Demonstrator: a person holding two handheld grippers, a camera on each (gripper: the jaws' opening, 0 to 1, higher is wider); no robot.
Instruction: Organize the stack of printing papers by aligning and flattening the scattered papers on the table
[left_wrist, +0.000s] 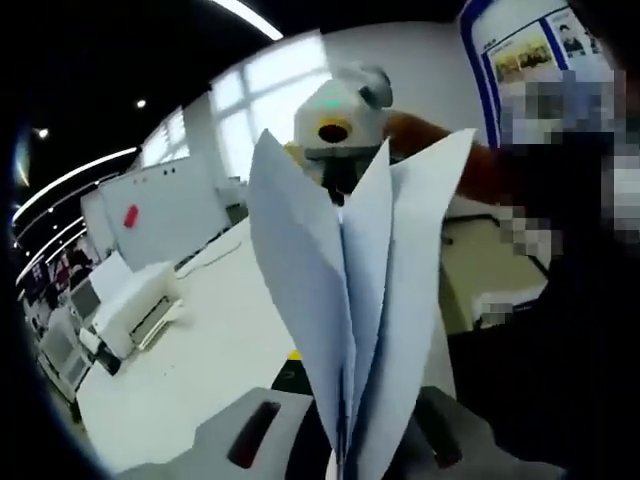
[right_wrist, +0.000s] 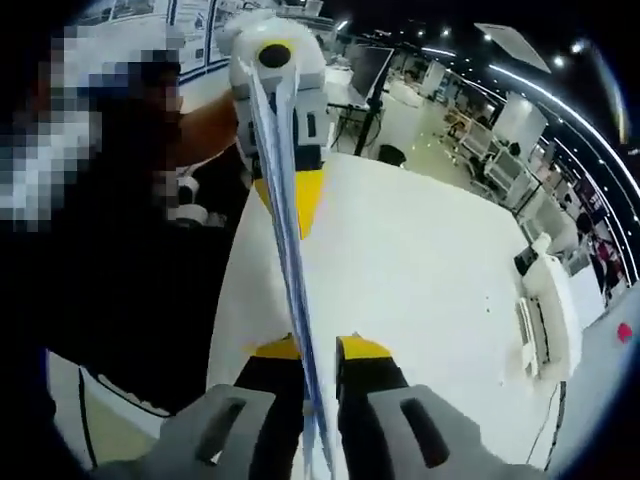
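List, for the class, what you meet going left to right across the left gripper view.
White boxy printer → white tabletop → fanned white paper sheets → person's dark clothing.

A large open-plan lab or office: ceiling strip lights (left_wrist: 75, 178), a whiteboard (left_wrist: 165, 215) beyond the left tongs, a printer-like white machine (left_wrist: 135, 308) on the long white bench (right_wrist: 420, 260), and probably workstations (right_wrist: 500, 150) past the right tongs.

Papers (left_wrist: 345, 300): thin matt white sheets. Table (right_wrist: 420, 270): smooth matt white. Gripper fingers (right_wrist: 372, 352): yellow-black plastic.
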